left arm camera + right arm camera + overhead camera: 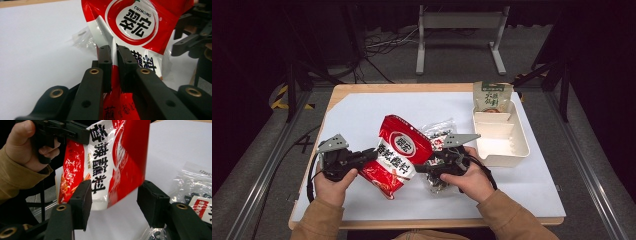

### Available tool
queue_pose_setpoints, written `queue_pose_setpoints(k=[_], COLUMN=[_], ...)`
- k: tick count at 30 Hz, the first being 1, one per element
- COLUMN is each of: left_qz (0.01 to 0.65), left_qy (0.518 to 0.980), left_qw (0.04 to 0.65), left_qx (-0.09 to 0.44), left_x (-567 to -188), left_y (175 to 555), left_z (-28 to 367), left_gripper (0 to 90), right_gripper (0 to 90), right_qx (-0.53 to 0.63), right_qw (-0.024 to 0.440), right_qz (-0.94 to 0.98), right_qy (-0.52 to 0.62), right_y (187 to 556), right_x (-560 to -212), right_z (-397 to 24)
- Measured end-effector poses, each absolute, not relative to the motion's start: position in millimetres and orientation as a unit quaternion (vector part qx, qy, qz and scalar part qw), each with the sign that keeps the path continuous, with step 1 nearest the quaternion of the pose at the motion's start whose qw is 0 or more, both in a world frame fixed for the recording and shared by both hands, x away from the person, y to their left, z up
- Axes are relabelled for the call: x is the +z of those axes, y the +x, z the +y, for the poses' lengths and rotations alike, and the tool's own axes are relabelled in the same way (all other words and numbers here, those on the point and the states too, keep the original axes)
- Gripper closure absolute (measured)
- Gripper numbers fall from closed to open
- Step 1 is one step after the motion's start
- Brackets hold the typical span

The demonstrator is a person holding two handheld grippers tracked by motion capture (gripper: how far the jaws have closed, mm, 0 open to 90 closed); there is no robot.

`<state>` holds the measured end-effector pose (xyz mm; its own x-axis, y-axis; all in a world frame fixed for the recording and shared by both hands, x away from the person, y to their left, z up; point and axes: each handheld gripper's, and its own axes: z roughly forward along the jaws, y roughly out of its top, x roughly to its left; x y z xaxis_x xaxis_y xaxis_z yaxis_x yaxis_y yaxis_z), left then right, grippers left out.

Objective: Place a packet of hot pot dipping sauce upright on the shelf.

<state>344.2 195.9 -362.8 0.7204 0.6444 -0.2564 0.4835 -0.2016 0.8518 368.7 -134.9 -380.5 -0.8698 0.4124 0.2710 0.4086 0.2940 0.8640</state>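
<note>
Red-and-white seasoning pouch (398, 152) hangs just above the middle of the counter (362, 115), toward its near edge, pinched by the left gripper (113, 53) — whose fingers (105, 58) are clamped tight on a crease along one side of the foil. The right gripper (113, 197) sits at the pouch's other side with its fingers (81, 200) spread wide, the pouch's lower corner hanging between them but not yet gripped.

The hold is thin. Only a narrow fold of slick film sits between the left fingers, so a tug or twist could let the pouch slide out and drop onto the counter. The crease itself may also give: the contents sag below the pinch, and I judge that this weight pulls on the fold.

If the right fingers close where they stand, they may catch only the dangling corner and crumple it rather than secure the body. Pulling the two grippers apart after that could stretch or tear the film.

A clear packet (439, 135) of dark pieces lies on the counter just beside and partly under the right gripper — a low closing sweep could snag it or drag it along. The cream tray (517, 145) near the right edge, with a green-topped pouch (492, 96) leaning at its far end, is apart from the action and seems safe.
</note>
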Motion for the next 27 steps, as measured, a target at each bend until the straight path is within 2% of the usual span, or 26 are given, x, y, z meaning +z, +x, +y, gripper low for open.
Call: queue_pose_setpoints(k=[7,12,27], left_qz=[0.352,0.349,0.341], left_qy=[0.776,0.776,0.780], left_qw=[0.518,0.520,0.520], left_qx=[0.077,0.073,0.067], left_x=[-364,-367,-370], left_y=[341,341,341], left_z=[187,185,182], left_gripper=[82.4,82.4,82.2], right_gripper=[67.4,87.9,89.9], right_qx=[0.541,0.540,0.552], right_qw=[0.006,-0.006,0.007], right_qz=[0.801,0.802,0.799], right_qy=[0.257,0.255,0.238], right_y=[371,372,371], right_x=[-378,-374,-359], right_z=[-140,-147,-153])
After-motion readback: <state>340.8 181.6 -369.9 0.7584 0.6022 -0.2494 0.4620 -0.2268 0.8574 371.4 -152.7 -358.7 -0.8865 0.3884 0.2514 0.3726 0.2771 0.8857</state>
